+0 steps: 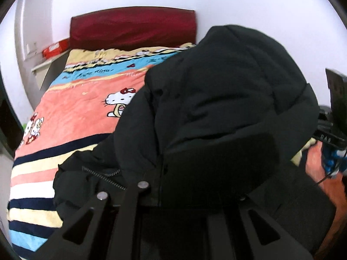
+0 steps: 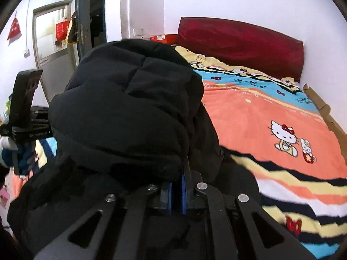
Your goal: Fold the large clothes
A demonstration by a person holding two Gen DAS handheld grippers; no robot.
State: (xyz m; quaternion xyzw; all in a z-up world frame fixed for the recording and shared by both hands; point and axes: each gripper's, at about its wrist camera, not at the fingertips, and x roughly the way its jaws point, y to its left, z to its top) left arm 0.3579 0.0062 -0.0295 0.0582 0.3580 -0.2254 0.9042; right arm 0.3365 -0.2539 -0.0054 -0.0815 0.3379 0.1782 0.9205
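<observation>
A black puffy jacket [image 1: 216, 99] is bunched up and raised over the bed, filling most of the left wrist view. Its fabric drapes over my left gripper [image 1: 173, 197] and hides the fingertips, with the jaws closed into the cloth. A zipper edge [image 1: 102, 175] shows at the lower left. In the right wrist view the same jacket [image 2: 130, 112] bulges at centre left. My right gripper [image 2: 183, 173] is shut on a fold of it, blue pads [image 2: 184, 192] pressed together. Each gripper's body shows at the edge of the other's view.
The bed carries a cartoon-cat blanket [image 1: 82, 108] [image 2: 271, 112] in orange, blue and stripes, below a dark red headboard [image 1: 132, 28] [image 2: 240, 45]. A red box [image 1: 55, 48] sits on a side shelf. Cardboard [image 2: 325, 112] lines the bed's right edge. A door [image 2: 54, 43] stands at left.
</observation>
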